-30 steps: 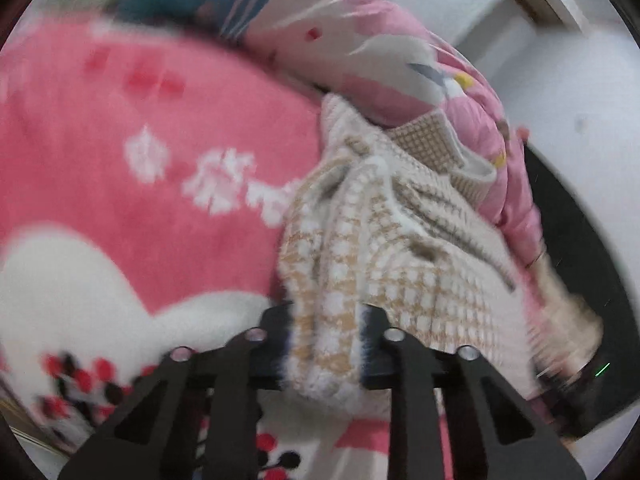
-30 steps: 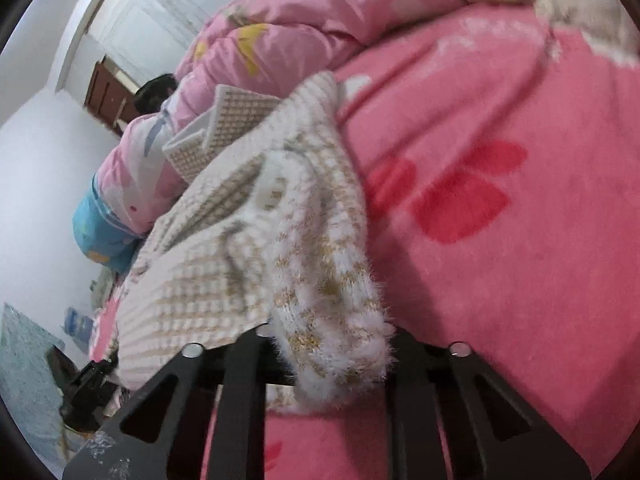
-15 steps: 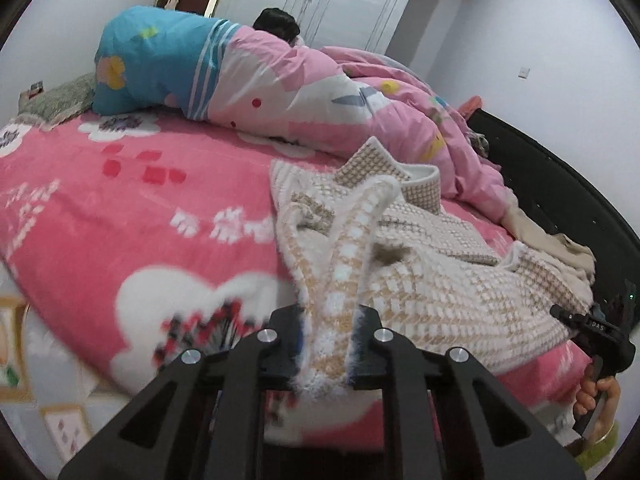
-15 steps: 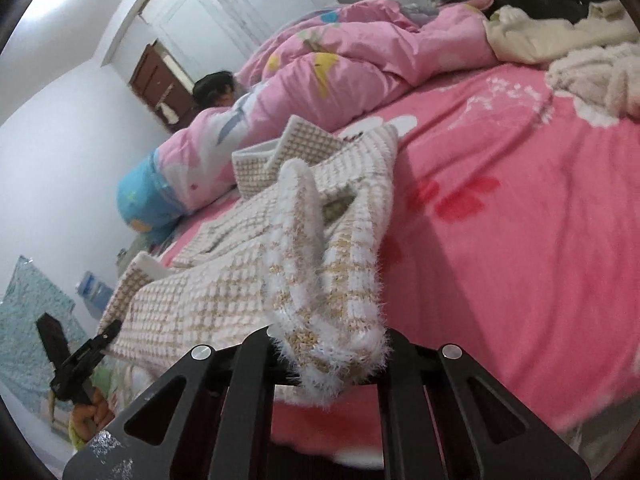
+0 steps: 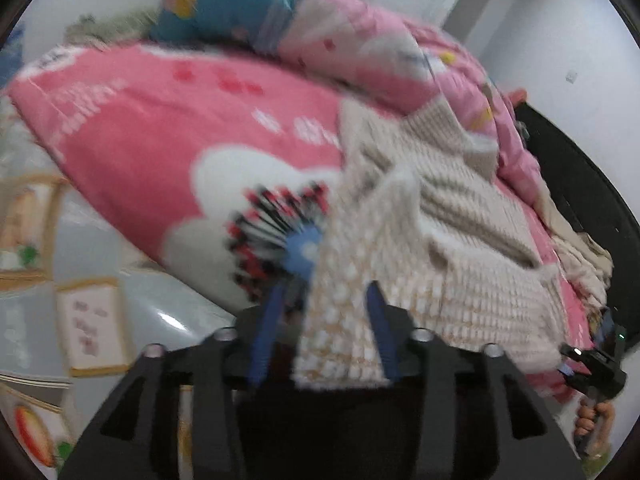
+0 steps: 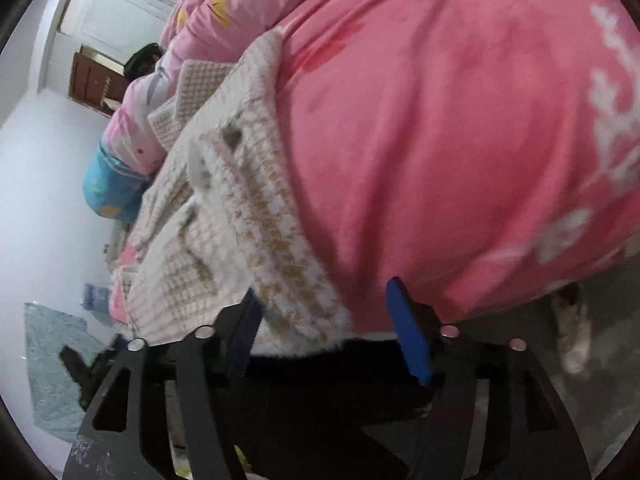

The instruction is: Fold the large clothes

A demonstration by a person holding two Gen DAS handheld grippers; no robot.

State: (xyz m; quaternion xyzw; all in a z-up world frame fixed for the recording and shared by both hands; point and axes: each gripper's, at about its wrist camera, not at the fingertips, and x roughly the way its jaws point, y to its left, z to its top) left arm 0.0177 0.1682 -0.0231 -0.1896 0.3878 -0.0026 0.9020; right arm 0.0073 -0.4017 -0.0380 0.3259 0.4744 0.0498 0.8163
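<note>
On pink blanket (image 6: 460,140), checked knit garment (image 6: 256,200), grippers opening

Soft, even indoor light; both views are smeared by motion blur, worst on the pink fleece flowered bedspread (image 5: 160,128). Fisheye bending and dark vignetting ring the edges.

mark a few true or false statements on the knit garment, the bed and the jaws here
1. The checked knit garment lies on a pink blanket. True.
2. The left gripper has its jaws clamped shut. False: they are opening, with the hem between them.
3. The right gripper holds a blue pillow. False: only the garment's fuzzy hem lies between its opening jaws.
4. A pink quilt is bunched up beyond the garment. True.
</note>
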